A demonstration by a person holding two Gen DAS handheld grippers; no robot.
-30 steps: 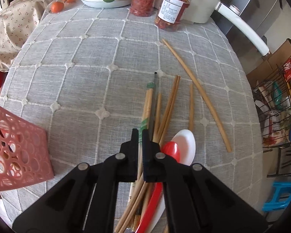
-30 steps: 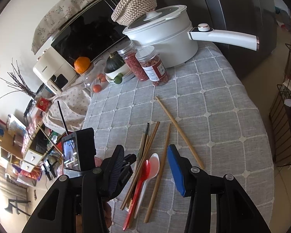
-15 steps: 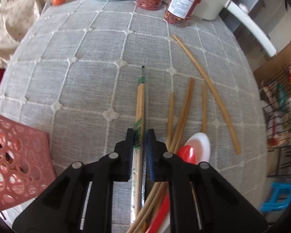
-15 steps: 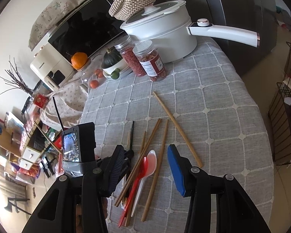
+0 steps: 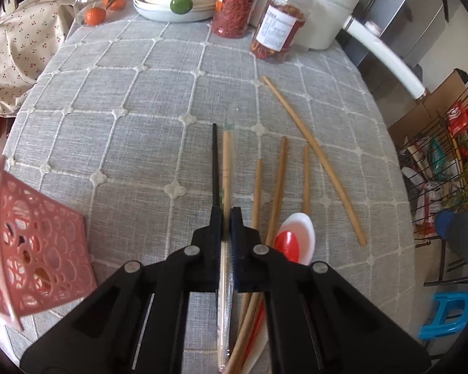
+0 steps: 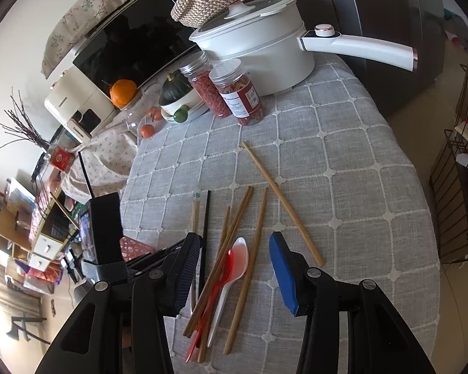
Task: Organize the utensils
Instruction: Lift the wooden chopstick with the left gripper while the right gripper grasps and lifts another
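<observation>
My left gripper (image 5: 226, 215) is shut on a pale pair of wrapped chopsticks (image 5: 226, 162) that lies on the grey tablecloth (image 5: 124, 93). A black chopstick (image 5: 214, 162) lies just left of it. To the right are several wooden chopsticks (image 5: 279, 174), one long chopstick (image 5: 312, 152), and a red spoon (image 5: 286, 241) resting in a white spoon (image 5: 302, 227). My right gripper (image 6: 234, 240) hovers open above the spoons (image 6: 238, 258) and touches nothing. A pink perforated basket (image 5: 31, 249) sits at the table's left edge.
At the back of the table stand a white pot (image 5: 315, 3) with a long handle, two jars (image 5: 276, 31) of red food, a bowl stack (image 5: 174, 3) and small oranges (image 5: 95, 17). A wire rack (image 5: 436, 171) stands off the table's right side.
The left jaws parted a little around the wrapped chopsticks, then closed on them again. That pair and the black chopstick now lie straighter, apart from the pile. The right gripper stayed put.
</observation>
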